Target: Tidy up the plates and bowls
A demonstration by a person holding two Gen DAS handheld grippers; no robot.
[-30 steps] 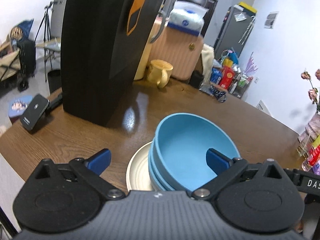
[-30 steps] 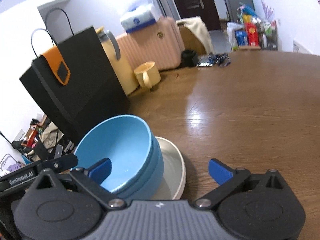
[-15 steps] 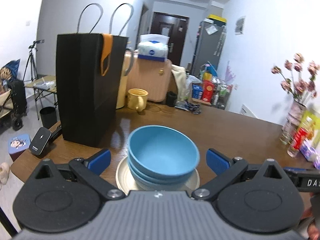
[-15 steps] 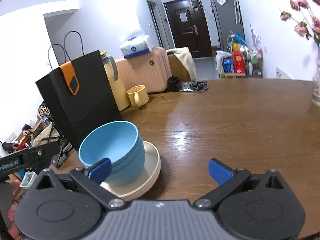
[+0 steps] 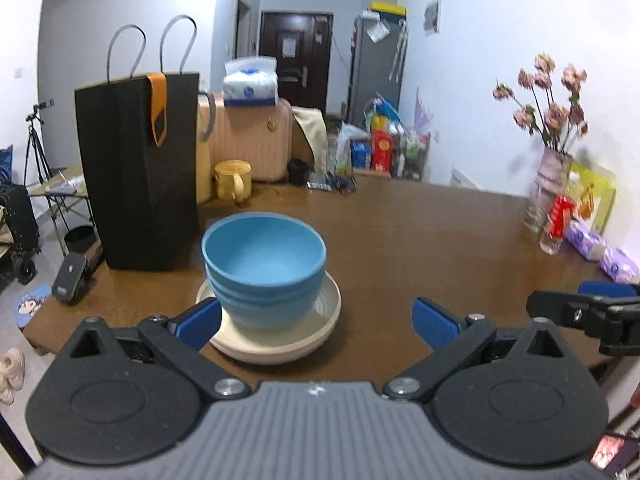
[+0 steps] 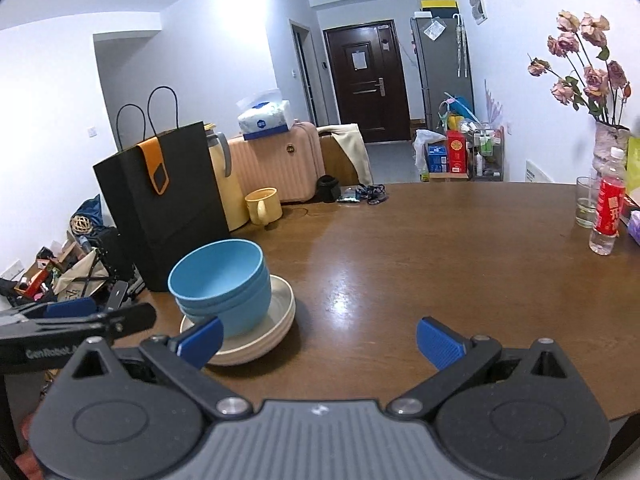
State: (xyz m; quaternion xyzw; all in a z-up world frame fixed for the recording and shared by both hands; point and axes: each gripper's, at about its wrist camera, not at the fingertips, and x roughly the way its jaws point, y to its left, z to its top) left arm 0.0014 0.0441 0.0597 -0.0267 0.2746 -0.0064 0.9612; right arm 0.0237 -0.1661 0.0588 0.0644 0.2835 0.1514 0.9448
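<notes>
Bowls [image 5: 264, 264], blue, nested, on cream plates [image 5: 269, 334], desk's near left. Just beyond left gripper [image 5: 316, 318]; right gripper [image 6: 318, 340] farther right. Fingers of both apart, empty.

Black paper bag [image 5: 140, 168] upright; yellow mug [image 5: 233, 179] behind.

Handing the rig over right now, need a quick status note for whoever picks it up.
Left gripper: open, holding nothing, behind the stack.
Right gripper: open, holding nothing, stack off to its left.
Blue bowls: nested, upright, sitting on the cream plates near the black paper bag on the table.
Done: bowls and plates look stacked.
Left: no other loose dishes visible; confirm before closing out.
</notes>
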